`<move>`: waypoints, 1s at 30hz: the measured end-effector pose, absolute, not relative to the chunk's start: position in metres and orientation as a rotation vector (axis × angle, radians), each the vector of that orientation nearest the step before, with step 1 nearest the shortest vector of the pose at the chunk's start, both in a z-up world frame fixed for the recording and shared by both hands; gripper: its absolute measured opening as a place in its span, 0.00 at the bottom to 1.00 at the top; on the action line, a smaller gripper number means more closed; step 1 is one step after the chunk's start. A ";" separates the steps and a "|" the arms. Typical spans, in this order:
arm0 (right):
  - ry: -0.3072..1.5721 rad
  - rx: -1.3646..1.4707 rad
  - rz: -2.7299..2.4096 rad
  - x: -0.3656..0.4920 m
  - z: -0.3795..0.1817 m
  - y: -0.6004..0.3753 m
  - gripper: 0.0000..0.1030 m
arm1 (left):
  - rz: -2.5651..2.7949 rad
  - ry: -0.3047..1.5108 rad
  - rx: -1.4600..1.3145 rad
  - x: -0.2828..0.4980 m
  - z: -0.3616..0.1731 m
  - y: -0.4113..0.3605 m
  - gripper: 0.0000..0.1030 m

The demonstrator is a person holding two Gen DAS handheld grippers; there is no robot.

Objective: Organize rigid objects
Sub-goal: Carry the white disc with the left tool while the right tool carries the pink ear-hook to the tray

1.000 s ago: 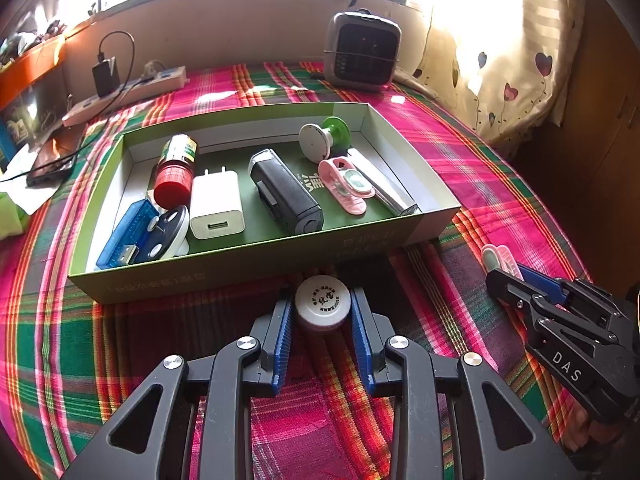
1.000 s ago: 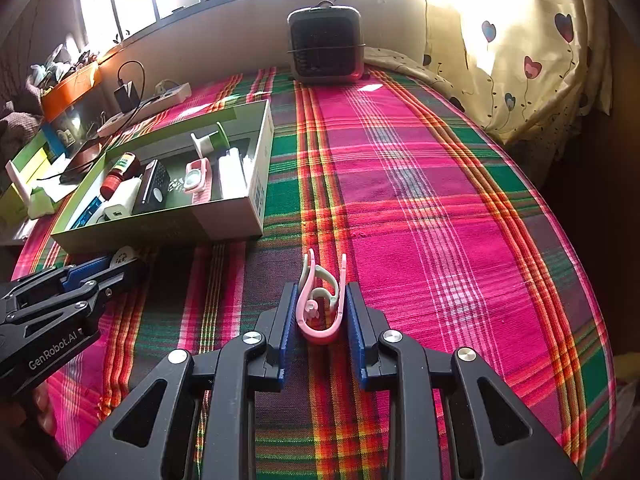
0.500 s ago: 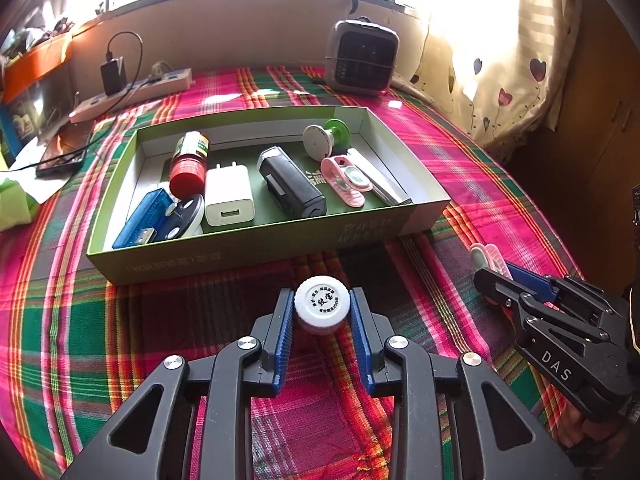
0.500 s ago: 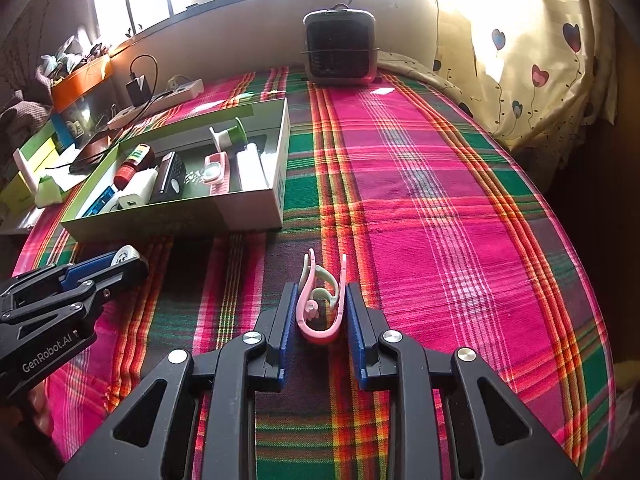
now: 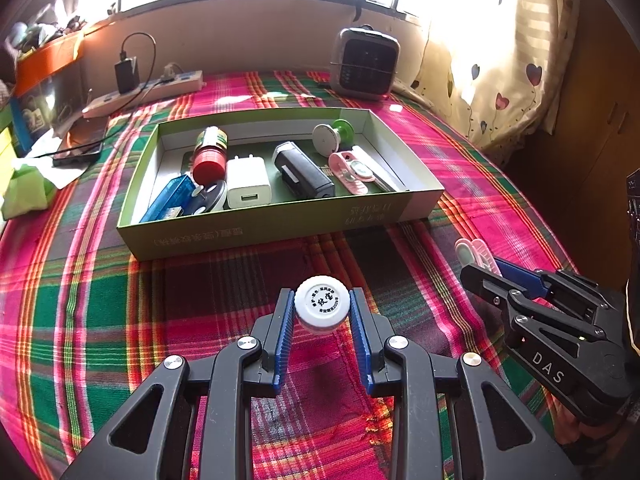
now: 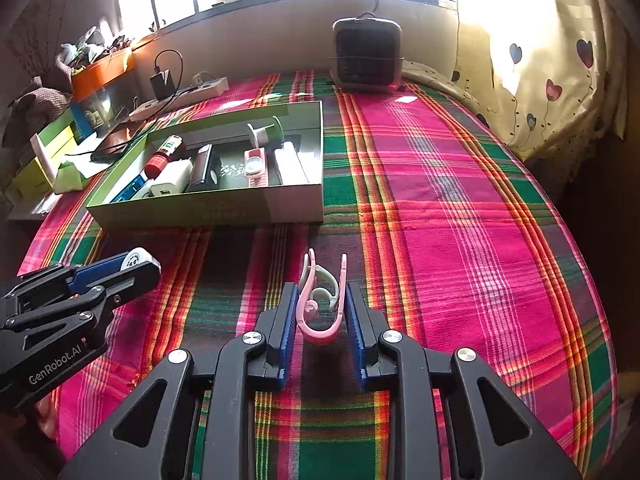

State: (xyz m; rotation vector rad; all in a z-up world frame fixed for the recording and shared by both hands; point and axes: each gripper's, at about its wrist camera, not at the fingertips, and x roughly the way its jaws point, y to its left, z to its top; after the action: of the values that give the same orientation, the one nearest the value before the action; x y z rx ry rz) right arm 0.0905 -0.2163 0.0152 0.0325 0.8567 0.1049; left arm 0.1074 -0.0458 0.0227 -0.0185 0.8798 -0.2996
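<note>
My left gripper (image 5: 322,306) is shut on a small white-capped bottle (image 5: 322,303), held above the plaid cloth in front of the green box (image 5: 280,228). My right gripper (image 6: 320,300) is shut on a pink clip (image 6: 322,306), held above the cloth to the right of the box (image 6: 208,208). The box holds a red-capped bottle (image 5: 209,156), a white charger (image 5: 248,184), a black device (image 5: 302,176), a blue item (image 5: 168,200), a green-and-white spool (image 5: 332,138) and a pink clip (image 5: 352,170). The right gripper with its clip (image 5: 478,254) shows at the right of the left wrist view.
A grey fan heater (image 5: 366,64) stands at the back by the window. A power strip with a plugged charger (image 5: 148,88) lies at the back left. A phone (image 5: 80,148) and boxes lie at the left edge. A heart-print curtain (image 6: 540,60) hangs at the right.
Both grippers have risen and drawn back from the box, each keeping its object. The box looks farther and smaller in both views.
</note>
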 end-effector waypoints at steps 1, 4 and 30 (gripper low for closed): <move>0.855 0.030 0.108 0.089 0.016 -0.215 0.24 | -0.298 0.879 -0.020 0.106 0.023 -0.045 0.26; 0.851 0.025 0.116 0.086 0.017 -0.211 0.24 | -0.295 0.875 -0.022 0.102 0.024 -0.042 0.26; 0.833 -0.008 0.179 0.070 0.021 -0.181 0.24 | -0.265 0.842 -0.049 0.079 0.030 -0.017 0.26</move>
State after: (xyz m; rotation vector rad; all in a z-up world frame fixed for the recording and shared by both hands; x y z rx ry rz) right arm 0.0702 -0.1813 0.0213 -0.0079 0.8326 0.1787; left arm 0.0793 -0.0168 0.0303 -0.0488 0.8417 -0.2653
